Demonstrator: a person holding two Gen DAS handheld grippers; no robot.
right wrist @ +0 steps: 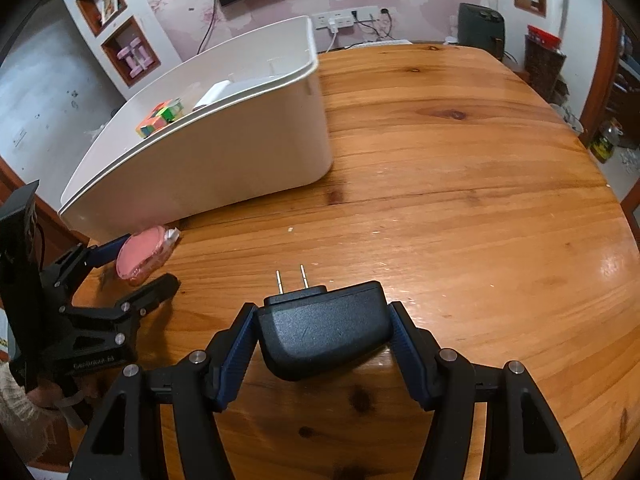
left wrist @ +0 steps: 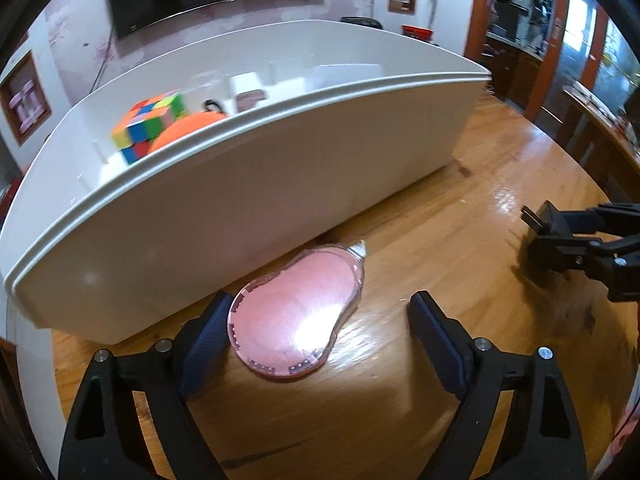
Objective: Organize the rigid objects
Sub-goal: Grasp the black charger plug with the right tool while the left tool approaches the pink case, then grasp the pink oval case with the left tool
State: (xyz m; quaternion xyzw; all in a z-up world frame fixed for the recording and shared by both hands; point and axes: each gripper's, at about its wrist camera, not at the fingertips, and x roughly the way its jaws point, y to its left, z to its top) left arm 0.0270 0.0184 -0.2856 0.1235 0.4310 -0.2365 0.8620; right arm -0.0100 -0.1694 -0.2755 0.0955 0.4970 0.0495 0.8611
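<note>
A pink correction-tape dispenser (left wrist: pixel 296 308) lies on the wooden table (left wrist: pixel 500 184) beside the white bin (left wrist: pixel 280 184). My left gripper (left wrist: pixel 320 320) is open around it; the left pad touches its edge and the right pad stands clear. It also shows in the right wrist view (right wrist: pixel 140 254) between the left gripper's (right wrist: pixel 138 266) fingers. My right gripper (right wrist: pixel 324 324) is shut on a black plug adapter (right wrist: pixel 320 328), prongs pointing forward, just above the table. The adapter (left wrist: pixel 548 236) shows at the right of the left wrist view.
The bin holds a colourful cube (left wrist: pixel 150 124), an orange object (left wrist: pixel 188 128) and white boxes (left wrist: pixel 248 88). The cube also shows in the right wrist view (right wrist: pixel 160 118). The wooden table (right wrist: pixel 460 160) stretches wide to the right of the bin (right wrist: pixel 224 148).
</note>
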